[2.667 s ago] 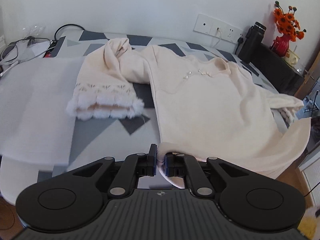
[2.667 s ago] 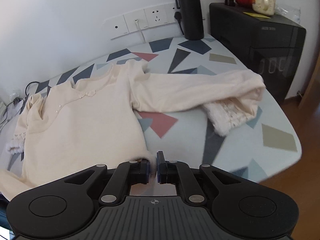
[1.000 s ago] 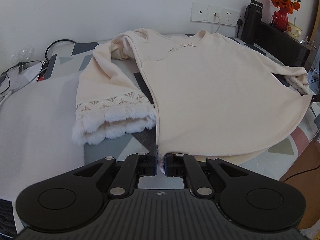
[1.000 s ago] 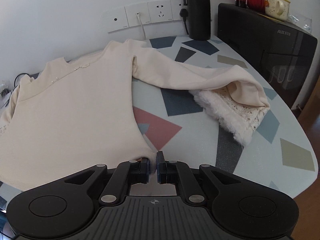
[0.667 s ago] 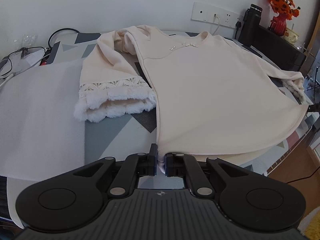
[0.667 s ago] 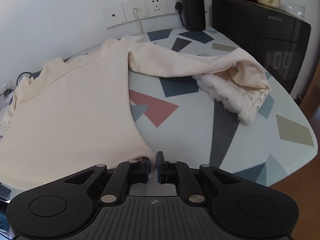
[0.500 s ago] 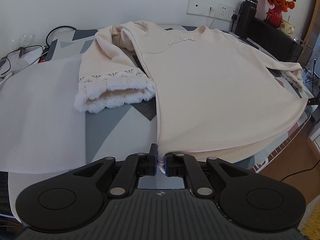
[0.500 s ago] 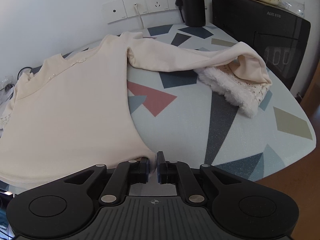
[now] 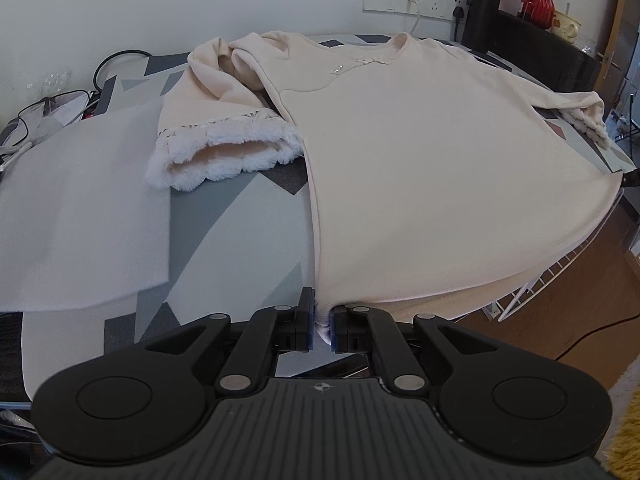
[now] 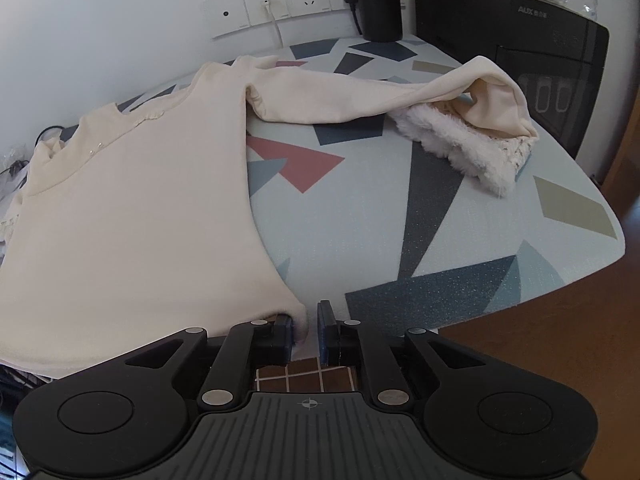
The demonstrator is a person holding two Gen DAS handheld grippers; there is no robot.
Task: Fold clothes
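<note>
The left gripper (image 9: 322,322) is clamped tight on cloth; the right gripper (image 10: 307,330) is tilted downward, jaws opening.

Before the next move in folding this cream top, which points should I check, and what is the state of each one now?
1. Left gripper grips the hem corner of the cream top: ok, shut on the fabric.
2. Right gripper grips the other hem corner: not ok, its jaws are opening; the corner lies between them, against one pad only.
3. Body of the top lies flat on the table: ok, smooth, though the hem hangs over the near edge.
4. Left sleeve straight: not ok, bunched near the shoulder.
5. Right sleeve straight: not ok, its furry cuff is folded over.
6. Back layer free of wrinkles: cannot tell.
</note>
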